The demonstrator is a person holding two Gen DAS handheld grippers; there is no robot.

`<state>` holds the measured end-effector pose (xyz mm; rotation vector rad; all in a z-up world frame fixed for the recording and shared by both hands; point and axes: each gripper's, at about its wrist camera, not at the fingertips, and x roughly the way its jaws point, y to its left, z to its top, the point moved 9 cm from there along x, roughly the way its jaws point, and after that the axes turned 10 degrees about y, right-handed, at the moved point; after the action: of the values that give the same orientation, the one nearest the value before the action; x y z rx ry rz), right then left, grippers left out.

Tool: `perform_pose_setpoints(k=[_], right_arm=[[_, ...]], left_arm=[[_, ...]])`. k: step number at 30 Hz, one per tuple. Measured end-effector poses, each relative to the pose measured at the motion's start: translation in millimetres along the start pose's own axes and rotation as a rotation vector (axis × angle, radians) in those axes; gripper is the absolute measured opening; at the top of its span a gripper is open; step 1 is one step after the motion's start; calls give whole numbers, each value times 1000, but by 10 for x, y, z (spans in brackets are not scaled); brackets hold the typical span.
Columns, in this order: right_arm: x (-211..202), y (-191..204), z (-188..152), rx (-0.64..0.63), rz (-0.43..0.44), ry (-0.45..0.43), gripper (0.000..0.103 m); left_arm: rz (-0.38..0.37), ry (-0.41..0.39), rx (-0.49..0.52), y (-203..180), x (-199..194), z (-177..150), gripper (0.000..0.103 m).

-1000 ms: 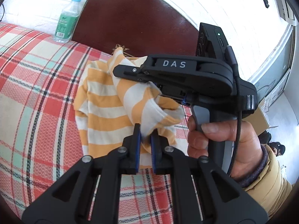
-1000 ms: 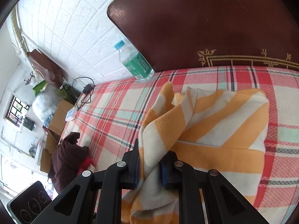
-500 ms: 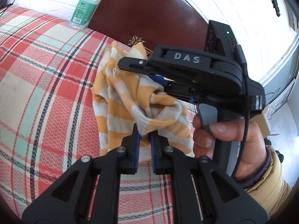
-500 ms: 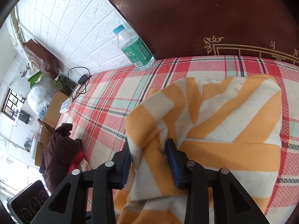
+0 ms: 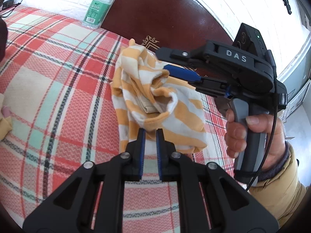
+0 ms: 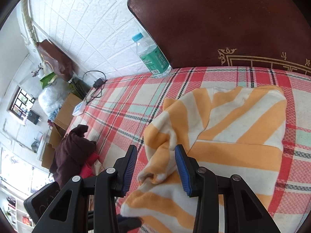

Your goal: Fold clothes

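- Left gripper [image 5: 149,134]: jaws drawn close together, pinching a fold at the near edge of the orange-and-white striped garment [image 5: 155,104]; blue pads visible on both fingers.
- Right gripper [image 6: 155,155]: jaws spread apart; a bunched fold of the striped garment [image 6: 223,136] lies between the blue pads, touching the right pad and clear of the left; in the left wrist view the same tool [image 5: 167,62] carries the white lettering "DAS" on its body, with a green indicator lit on the module above.
- Right hand [image 5: 250,128]: wrapped around the grey handle; tan jacket sleeve behind the wrist.
- Garment location: crumpled in a heap on the red, cream and teal plaid bedcover [image 5: 48,73], near the headboard end.
- Dark maroon clothing pile [image 6: 72,151]: on the bed's left edge in the right wrist view.
- Water bottle [image 6: 151,58]: upright on the bedcover against the white brick wall; blue cap, green label, print too small to read; clear liquid inside.
- Headboard [image 6: 233,19]: dark brown, gold ornamental line and characters.
- Cardboard boxes [image 6: 66,112]: beside the bed; contents cannot be determined.
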<state>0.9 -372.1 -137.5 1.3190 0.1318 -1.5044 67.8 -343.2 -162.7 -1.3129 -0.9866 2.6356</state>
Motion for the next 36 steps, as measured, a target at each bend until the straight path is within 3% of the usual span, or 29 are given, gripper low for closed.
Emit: perform_pose_setpoints(k=[3, 6, 13, 18, 22, 24, 32, 36], right_arm=[[-25, 24, -84, -47, -10, 11, 41], [32, 59, -182, -93, -23, 39, 34], [530, 96, -409, -109, 10, 180, 30], [299, 12, -439, -68, 91, 151, 30], [-106, -80, -434, -104, 83, 67, 30], [-243, -163, -468, -118, 53, 44, 31], [-76, -433, -835, -182, -39, 152, 33], [-341, -547, -763, -151, 16, 90, 41]], left_arm=[[0, -38, 31, -12, -150, -25, 11], [-4, -76, 67, -70, -262, 25, 11], [46, -16, 45, 23, -61, 57, 11], [72, 12, 22, 102, 12, 35, 11], [72, -30, 10, 53, -66, 130, 11], [77, -13, 25, 11, -5, 191, 11], [142, 128, 36, 48, 498, 130, 12], [131, 122, 24, 80, 401, 70, 12]])
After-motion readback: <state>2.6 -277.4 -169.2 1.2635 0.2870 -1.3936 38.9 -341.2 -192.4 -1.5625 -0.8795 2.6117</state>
